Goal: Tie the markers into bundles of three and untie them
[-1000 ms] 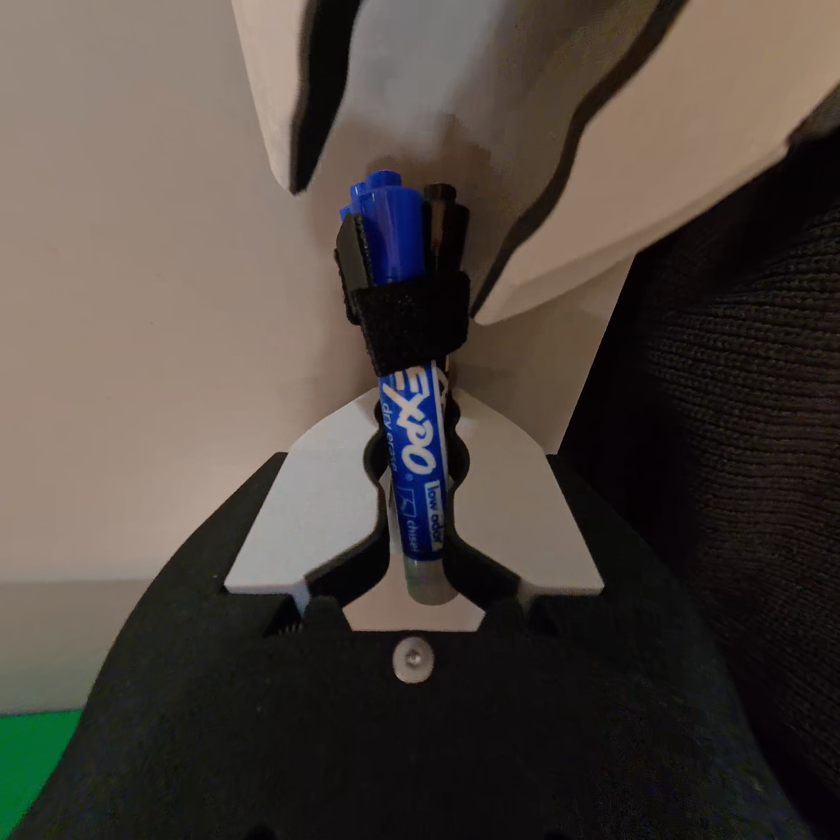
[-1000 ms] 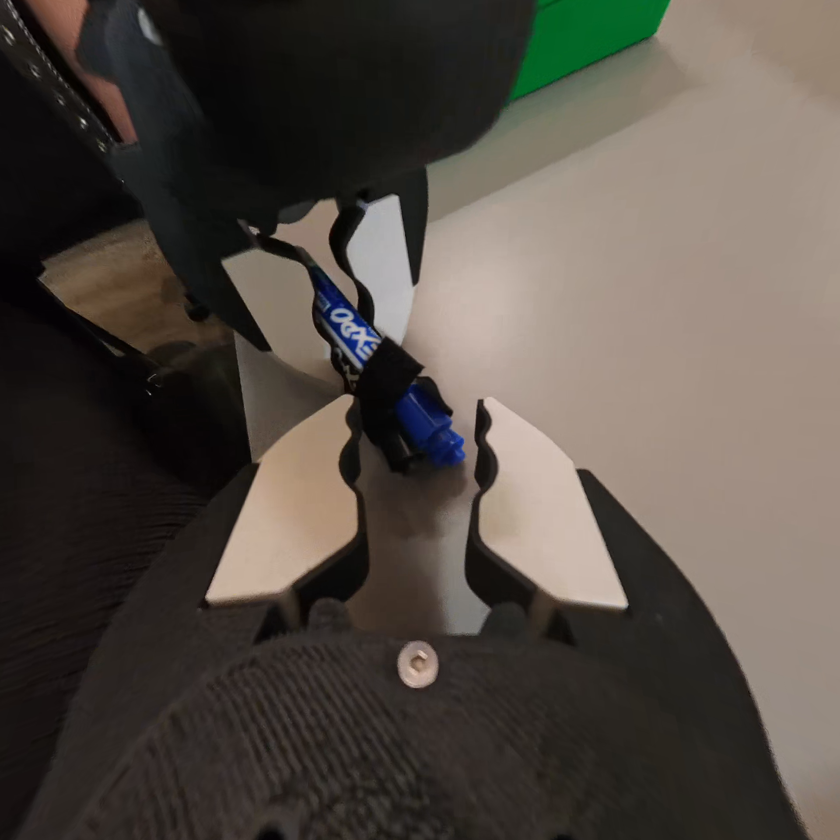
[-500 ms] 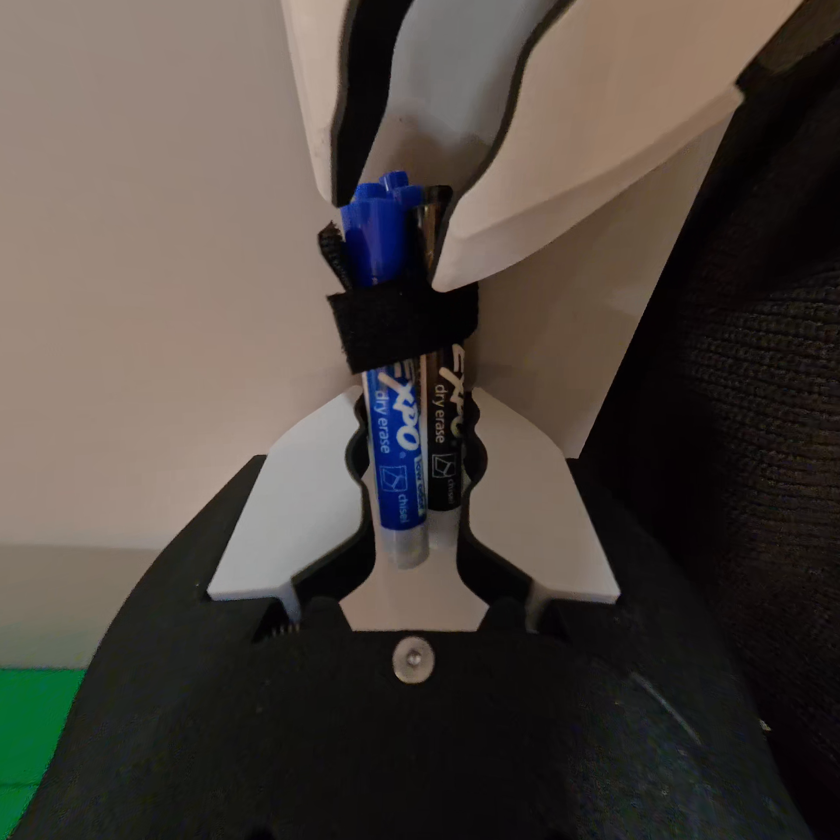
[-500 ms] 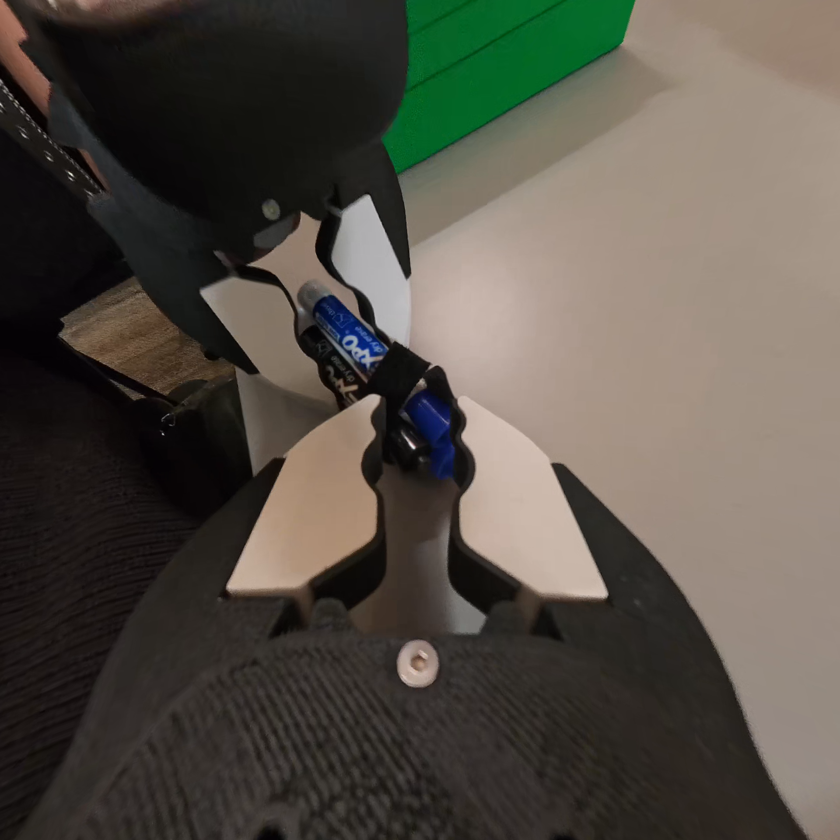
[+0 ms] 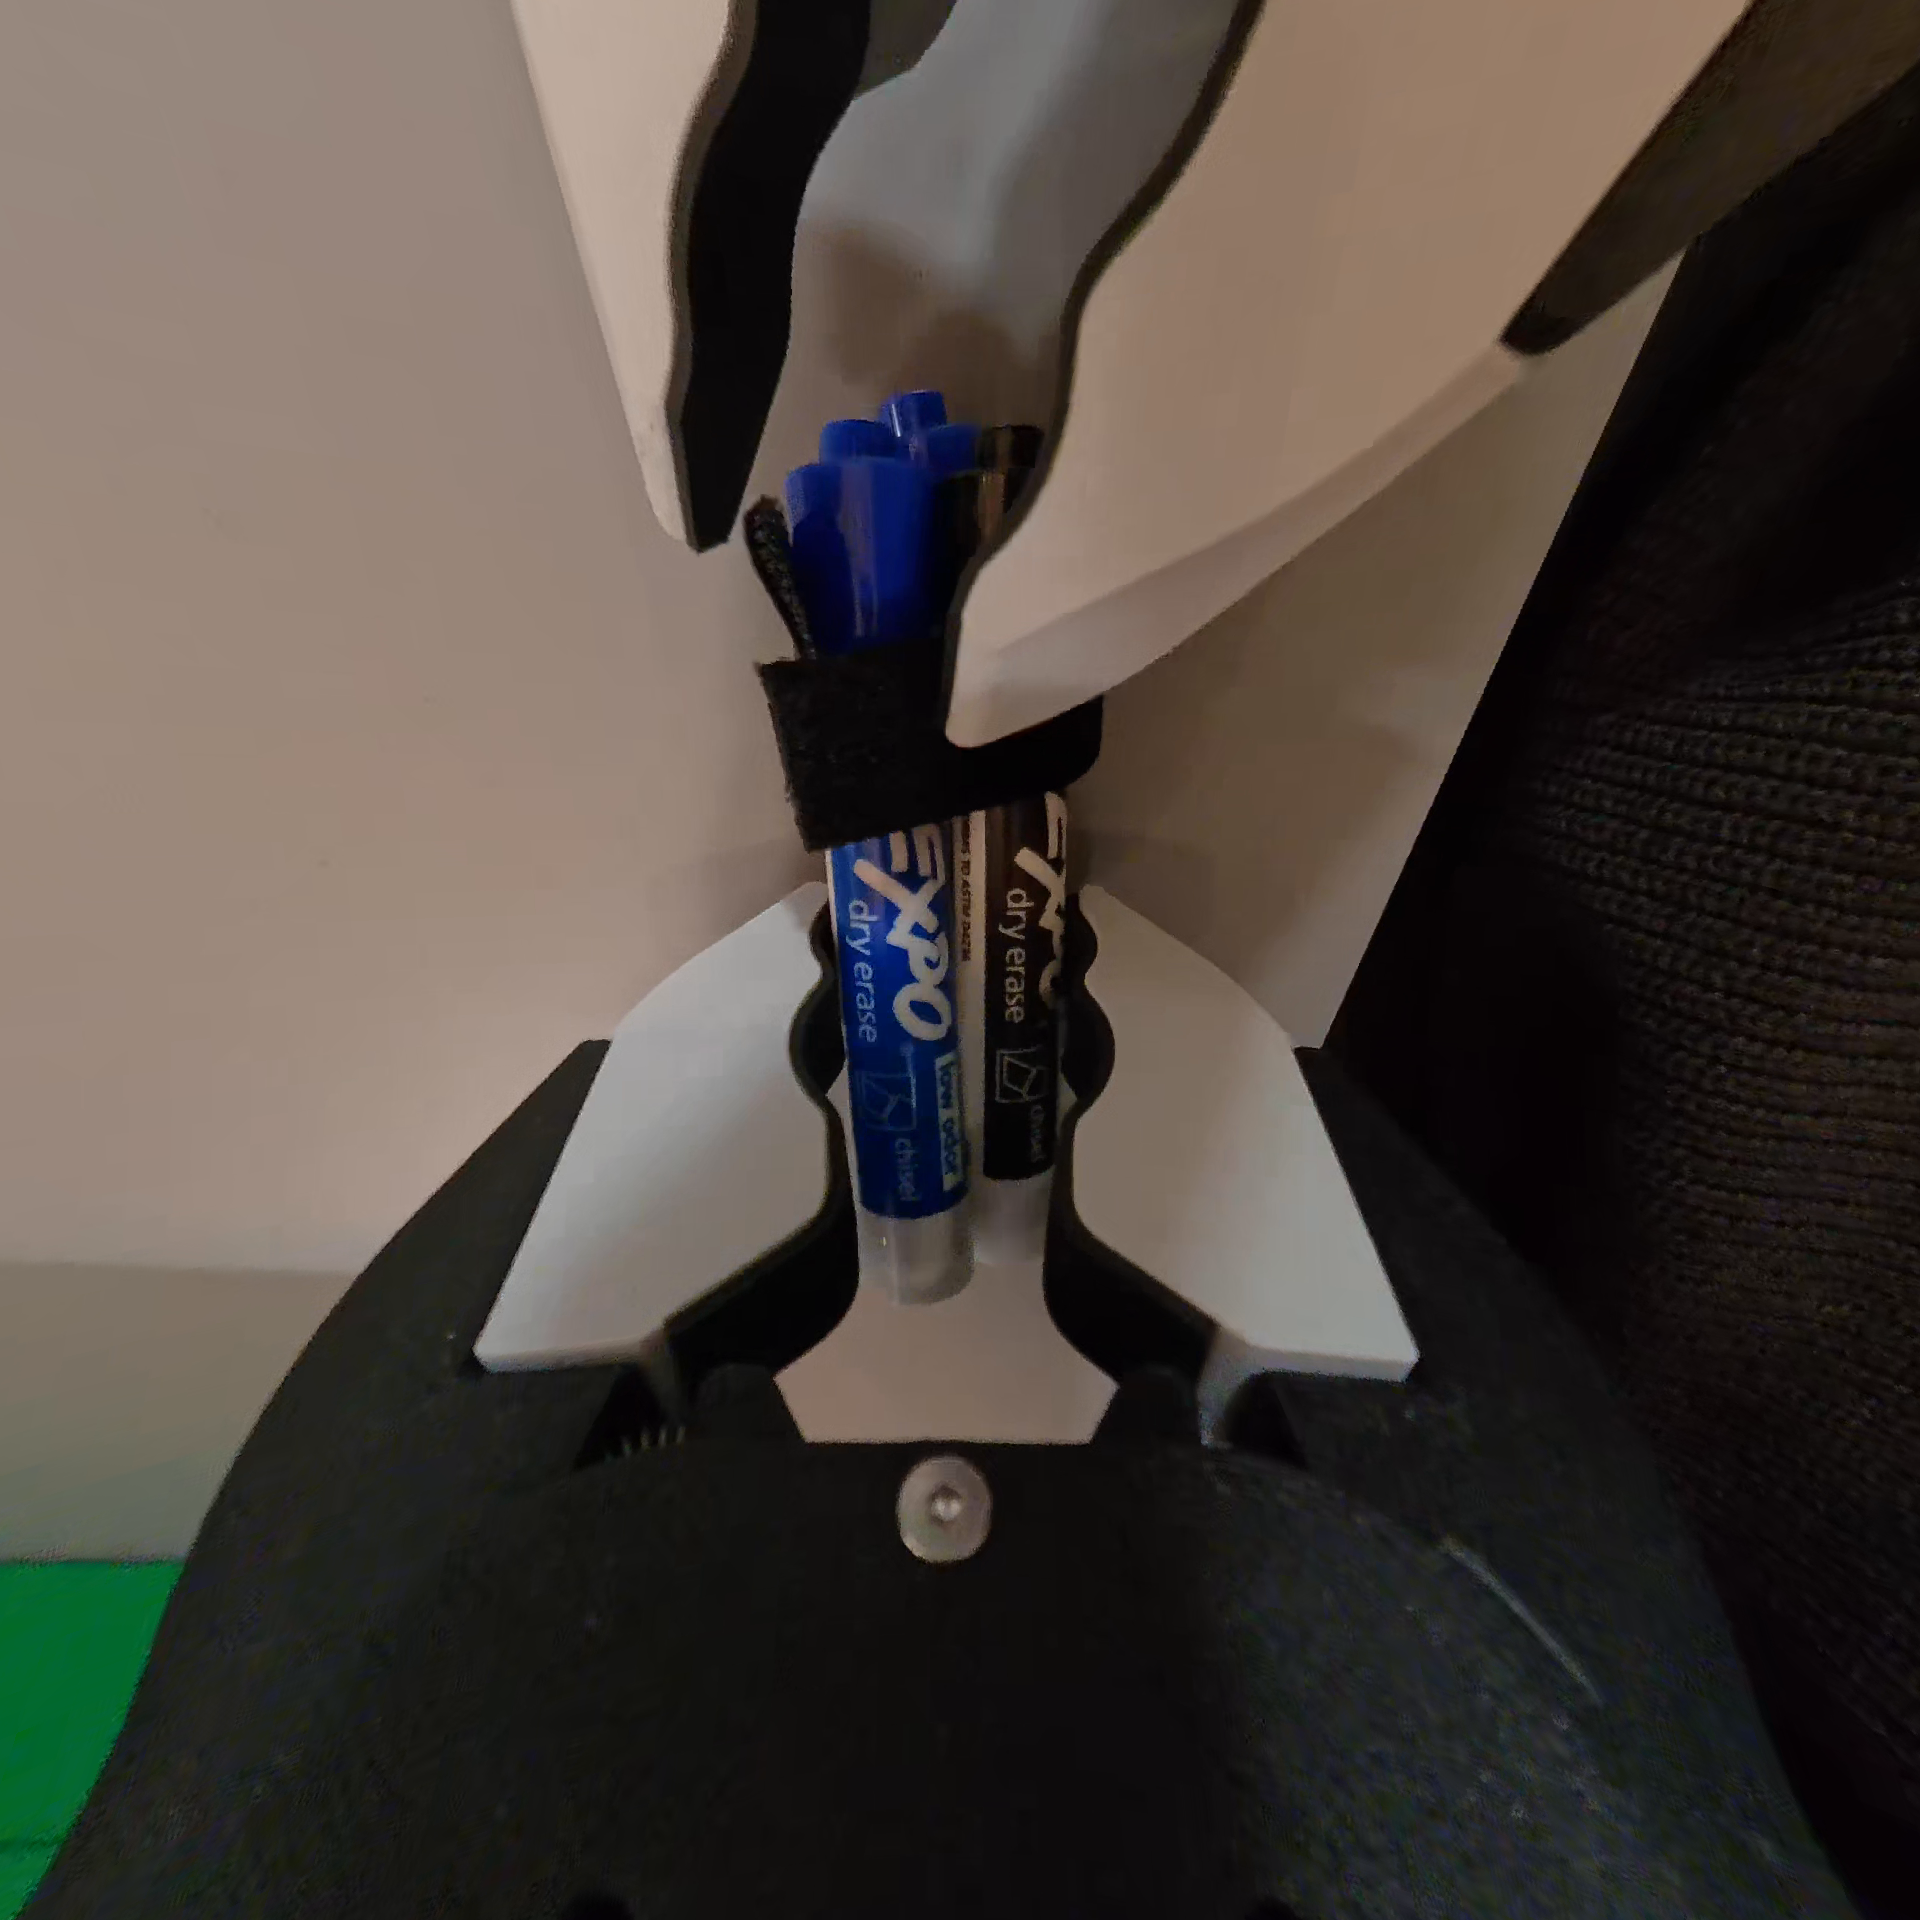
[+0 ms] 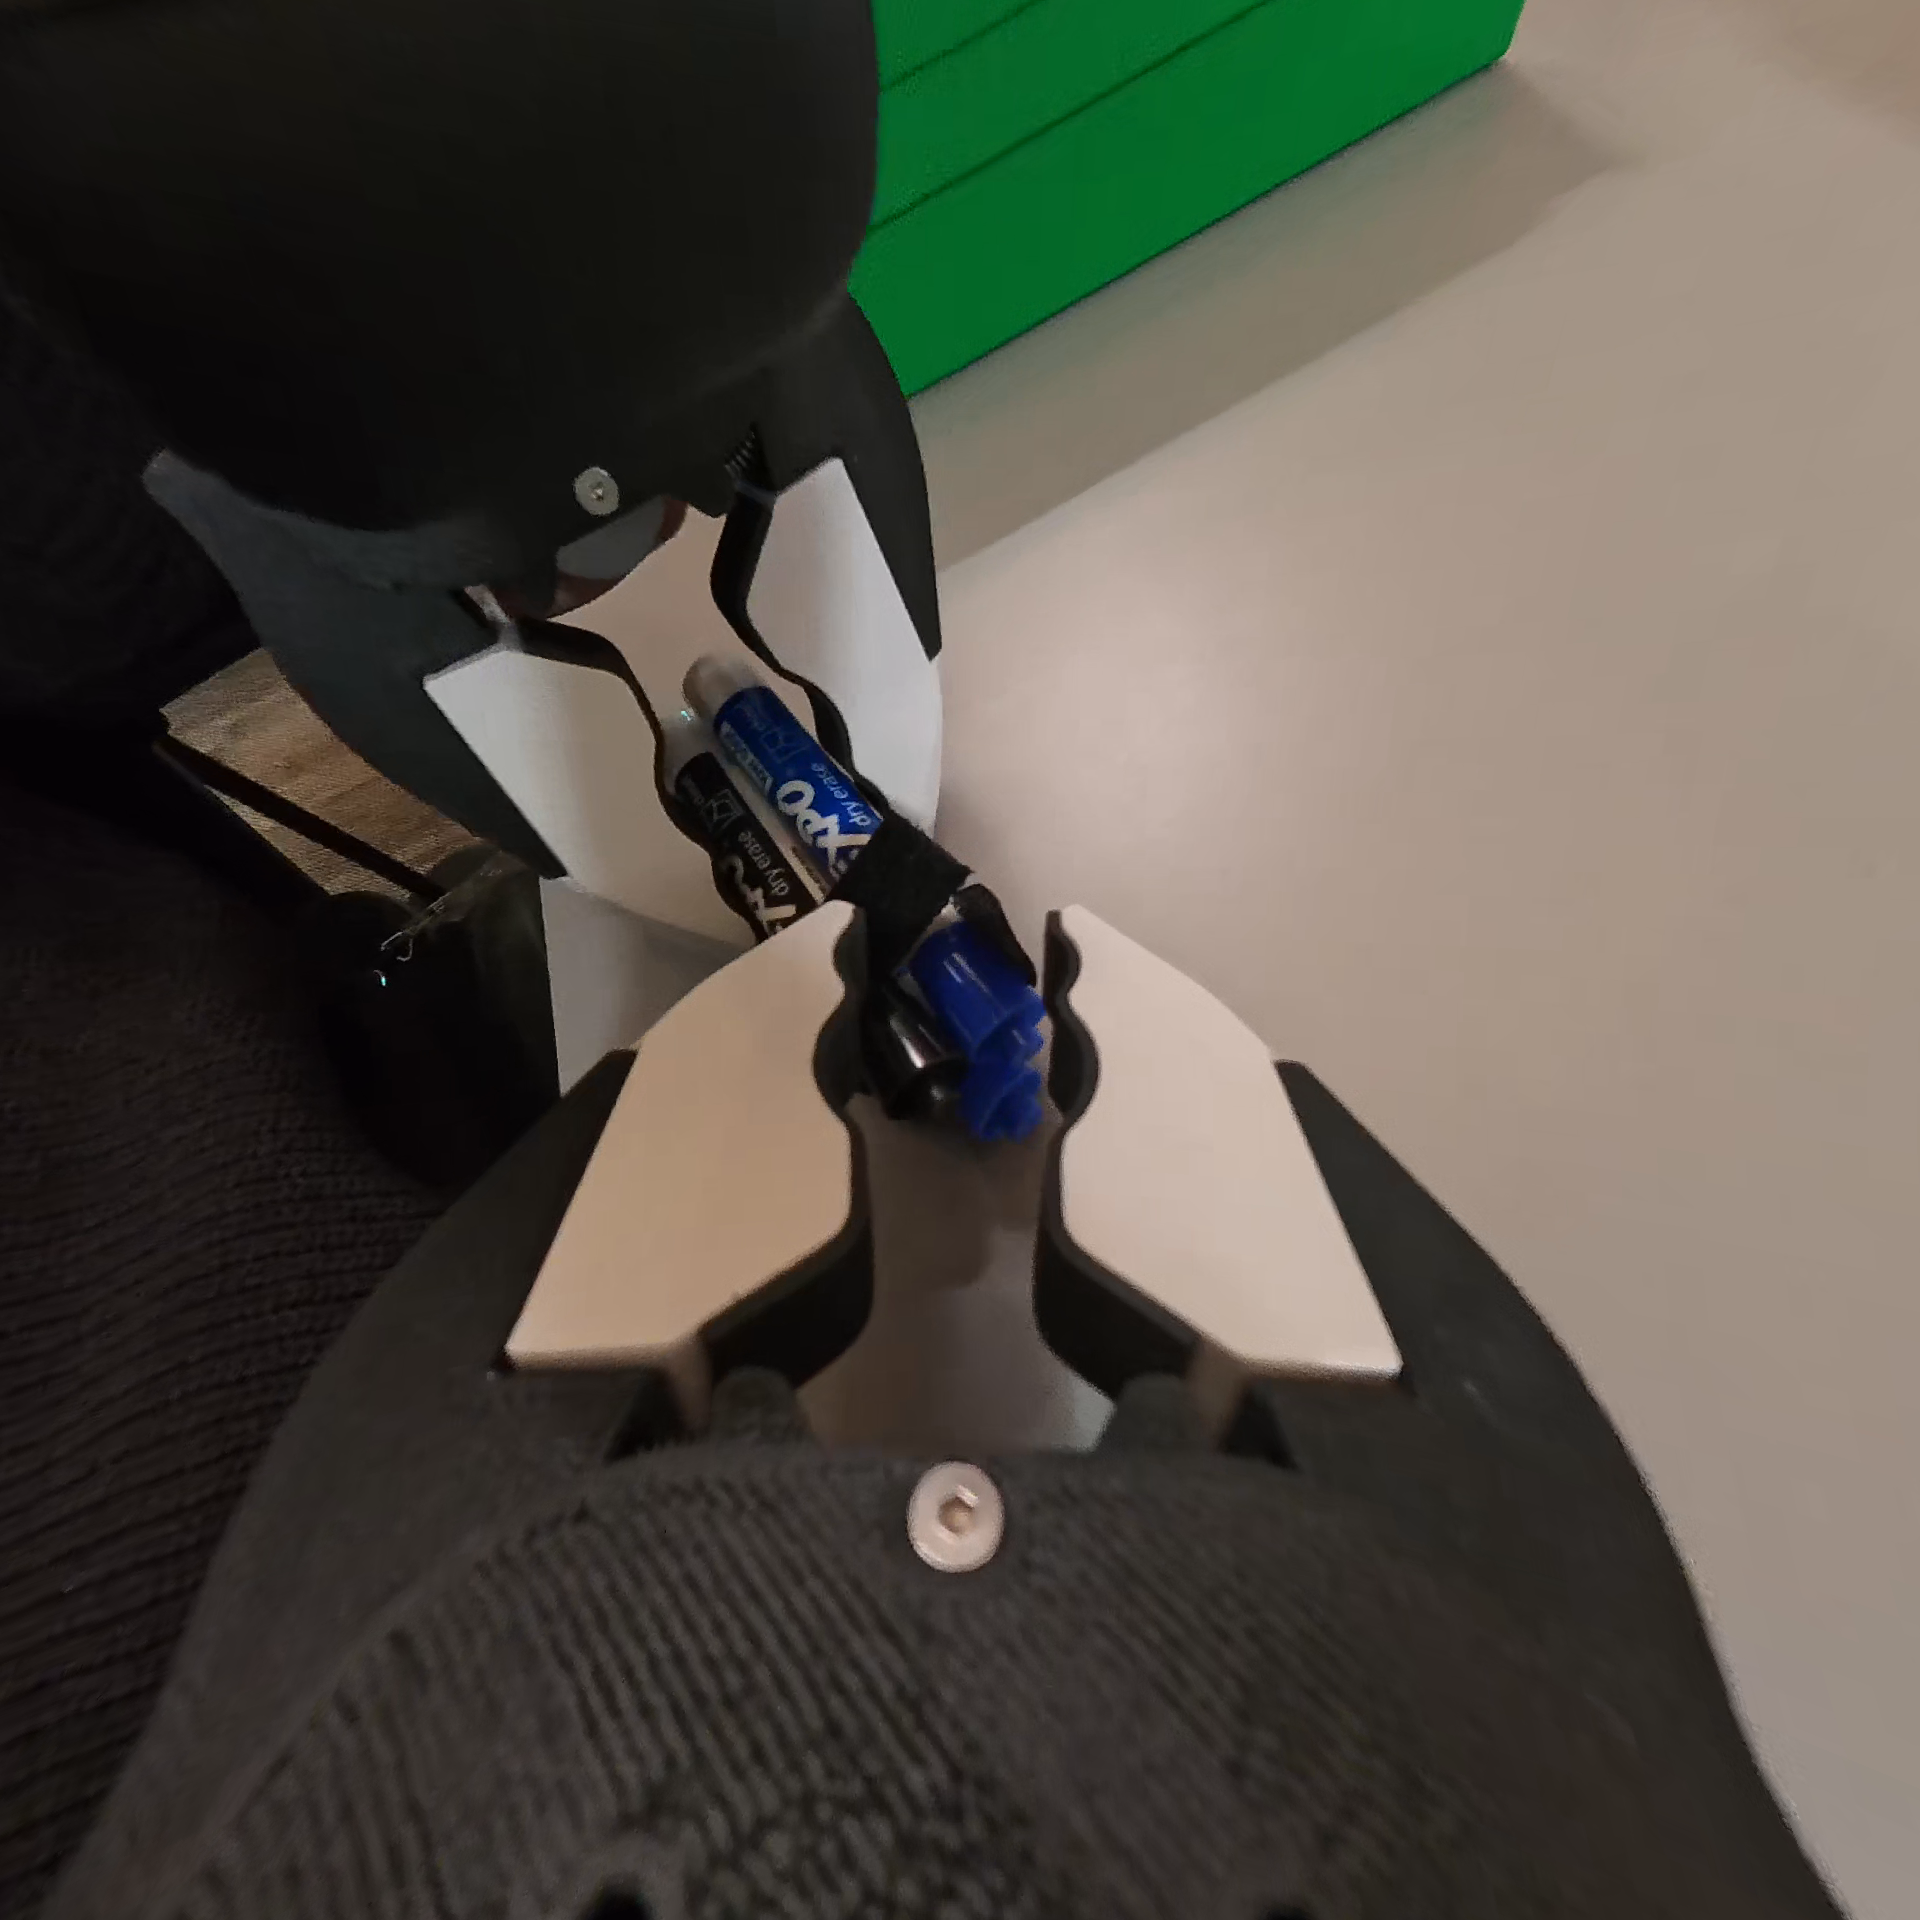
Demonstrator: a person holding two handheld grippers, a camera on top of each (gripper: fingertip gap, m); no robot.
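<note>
My left gripper (image 5: 951, 997) is clamped on the barrel ends of a bundle of dry-erase markers (image 5: 935, 831), its white fingers (image 5: 707, 1122) pressing the bundle from both sides so that it stands out along them, caps away from my camera. I can make out a blue marker (image 5: 899, 1039) on the left and a black marker (image 5: 1023, 997) beside it on the right, with at least one more blue cap (image 5: 914, 416) behind; how many there are in all I cannot tell. A black hook-and-loop strap (image 5: 904, 748) goes round the bundle between caps and labels, its loose tail (image 5: 774, 561) sticking up at the left side. My right gripper (image 6: 951, 997) faces the other one, and its jaws stand a little apart around the cap end of the bundle (image 6: 935, 997). In the right wrist view the blue cap (image 6: 982, 1023) lies between the two fingers, and one finger (image 6: 727, 1101) reaches the strap (image 6: 899, 883). A narrow gap shows at the other finger, so I read this gripper as spread rather than pinching. The bundle is held in the air above a pale grey tabletop (image 6: 1455, 831). Toward the tabletop's far edge stands a bright green box (image 6: 1143, 156). Dark knitted cloth (image 5: 1714, 1039) fills the right side of the left wrist view.
</note>
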